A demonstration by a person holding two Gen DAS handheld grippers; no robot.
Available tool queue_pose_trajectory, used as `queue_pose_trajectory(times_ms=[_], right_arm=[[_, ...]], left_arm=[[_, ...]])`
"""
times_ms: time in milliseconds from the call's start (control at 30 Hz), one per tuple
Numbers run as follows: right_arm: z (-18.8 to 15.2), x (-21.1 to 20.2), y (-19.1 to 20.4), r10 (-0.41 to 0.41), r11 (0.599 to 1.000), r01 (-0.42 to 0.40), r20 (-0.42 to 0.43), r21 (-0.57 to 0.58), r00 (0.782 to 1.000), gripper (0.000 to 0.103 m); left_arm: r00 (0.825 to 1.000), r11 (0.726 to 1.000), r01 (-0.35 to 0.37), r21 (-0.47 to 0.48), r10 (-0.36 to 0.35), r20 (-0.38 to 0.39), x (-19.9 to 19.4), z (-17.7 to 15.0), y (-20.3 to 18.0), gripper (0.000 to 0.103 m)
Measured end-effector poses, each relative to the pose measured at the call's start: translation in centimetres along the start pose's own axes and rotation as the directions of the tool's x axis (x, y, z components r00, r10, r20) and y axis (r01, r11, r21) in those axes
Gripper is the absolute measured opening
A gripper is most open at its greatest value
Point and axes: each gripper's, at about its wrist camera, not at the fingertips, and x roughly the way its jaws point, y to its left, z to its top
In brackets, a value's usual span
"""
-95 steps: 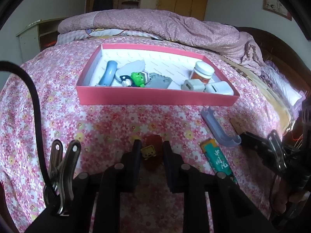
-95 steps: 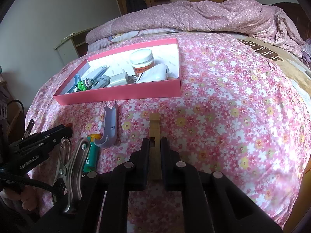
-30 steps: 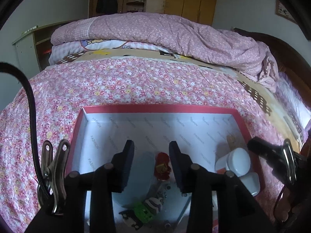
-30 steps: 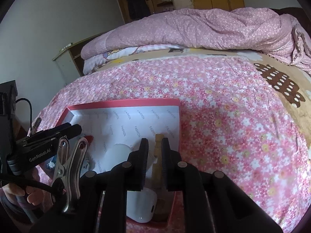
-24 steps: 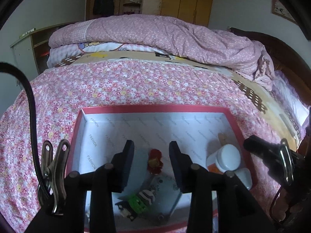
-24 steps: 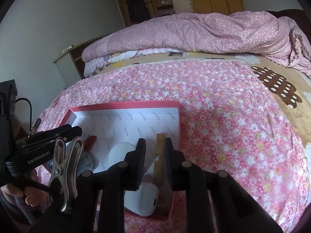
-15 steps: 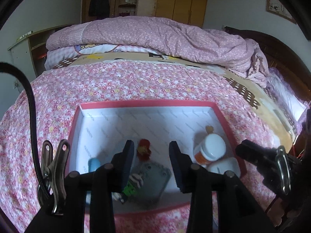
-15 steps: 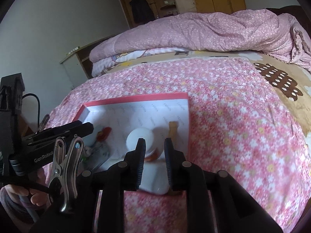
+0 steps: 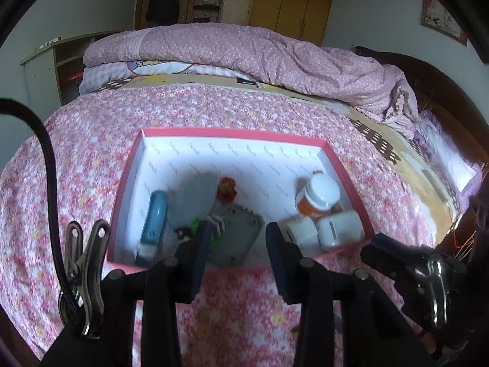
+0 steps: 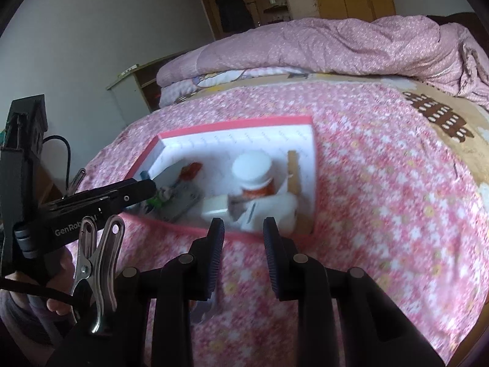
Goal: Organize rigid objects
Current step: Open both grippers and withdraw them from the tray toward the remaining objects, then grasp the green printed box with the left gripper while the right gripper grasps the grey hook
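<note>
A pink box (image 9: 232,133) with a white inside lies on the flowered bedspread. In it are a small red toy (image 9: 226,189), a blue curved piece (image 9: 156,214), a grey device (image 9: 237,238), an orange bottle with a white cap (image 9: 319,197) and white chargers (image 9: 336,229). My left gripper (image 9: 240,246) hangs open over the box's near wall, holding nothing. In the right wrist view a wooden strip (image 10: 293,168) leans by the right wall of the box (image 10: 235,125). My right gripper (image 10: 243,240) is just short of the box, its jaws opening with nothing between them.
A folded pink quilt (image 9: 244,55) lies across the far side of the bed. A blurred grey piece (image 10: 204,309) rests on the bedspread under the right gripper. Each gripper shows at the edge of the other's view. Wooden cupboards stand behind.
Both grippers have drawn back from over the box to its near edge. The right gripper let go of the wooden strip, which now lies in the box. The red toy stays in the box.
</note>
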Motion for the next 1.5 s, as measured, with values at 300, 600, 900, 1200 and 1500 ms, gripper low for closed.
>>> queue_pose_trajectory(times_ms=[300,600,900,1200,1500], right_arm=[[-2.3,0.0,1.6,0.005,1.0,-0.006,-0.039,-0.018,0.999,0.028],[-4.1,1.0,3.0,-0.004,0.999,-0.001,-0.098,-0.043,0.995,0.027],[-5.0,2.5,4.2,-0.056,0.994,0.043,-0.137,-0.097,0.989,0.027],[-5.1,3.3,4.7,-0.08,0.989,0.061,-0.14,-0.133,0.987,0.027],[-4.9,2.1,3.4,-0.081,0.993,0.071,-0.104,-0.093,0.991,0.019]], left_arm=[[1.0,1.0,-0.006,-0.012,0.006,-0.017,-1.4,-2.6,0.7,0.039],[0.999,1.0,0.002,-0.016,-0.002,-0.039,-2.3,-5.4,1.2,0.039],[0.998,1.0,0.008,-0.015,-0.009,-0.069,-1.9,-7.3,1.4,0.039],[0.996,1.0,0.006,-0.025,-0.008,-0.087,-1.6,-7.8,1.5,0.039],[0.995,1.0,0.009,-0.006,-0.01,-0.097,-1.5,-8.0,0.8,0.039]])
